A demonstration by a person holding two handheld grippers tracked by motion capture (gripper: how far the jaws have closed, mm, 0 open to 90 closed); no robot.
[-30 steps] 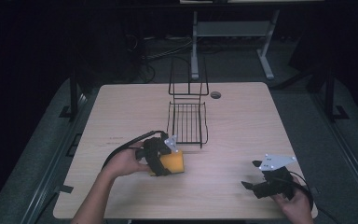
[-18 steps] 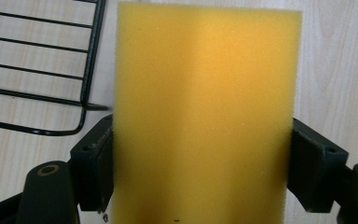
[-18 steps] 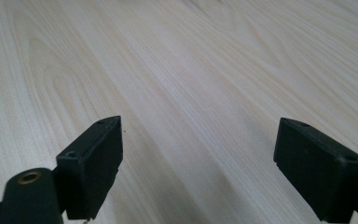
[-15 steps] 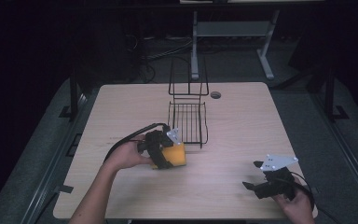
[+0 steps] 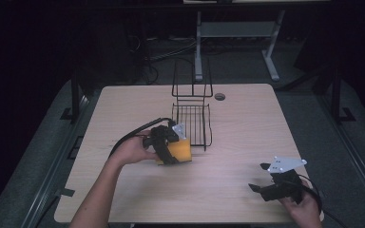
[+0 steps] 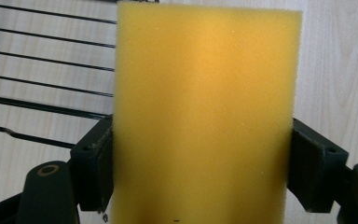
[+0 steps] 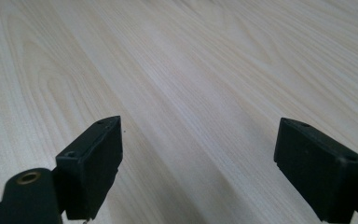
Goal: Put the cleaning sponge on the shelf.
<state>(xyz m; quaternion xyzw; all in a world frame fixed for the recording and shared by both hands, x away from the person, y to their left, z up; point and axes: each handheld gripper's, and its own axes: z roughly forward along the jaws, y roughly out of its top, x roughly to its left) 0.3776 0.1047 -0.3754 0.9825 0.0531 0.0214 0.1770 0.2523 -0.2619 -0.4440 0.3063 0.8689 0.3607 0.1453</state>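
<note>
we've got L claw (image 5: 178, 151) pinching the yellow rectangular foam sponge (image 5: 182, 151) just by the black wire rack's (image 5: 192, 124) front edge | R claw (image 7: 200, 163) spread wide, low over light wood tabletop (image 5: 247, 123), near corner

We saw a dim high view: the room around the table (image 5: 247, 142) lay almost black, and the pale wood top was the one lit surface, evenly and softly, with no glare. The light seemed to fall from above, since shadows under the wire rack (image 5: 192, 121) were faint and short. That picture was soft and a little grainy, and fine detail was lost. In the left gripper view the yellow sponge (image 6: 205, 116) stood very near the lens, bright but softly focused, darkening toward its lower edge. In the right gripper view the wood grain was sharp in the middle distance, while the black jaws close to the lens looked slightly blurred.
</note>
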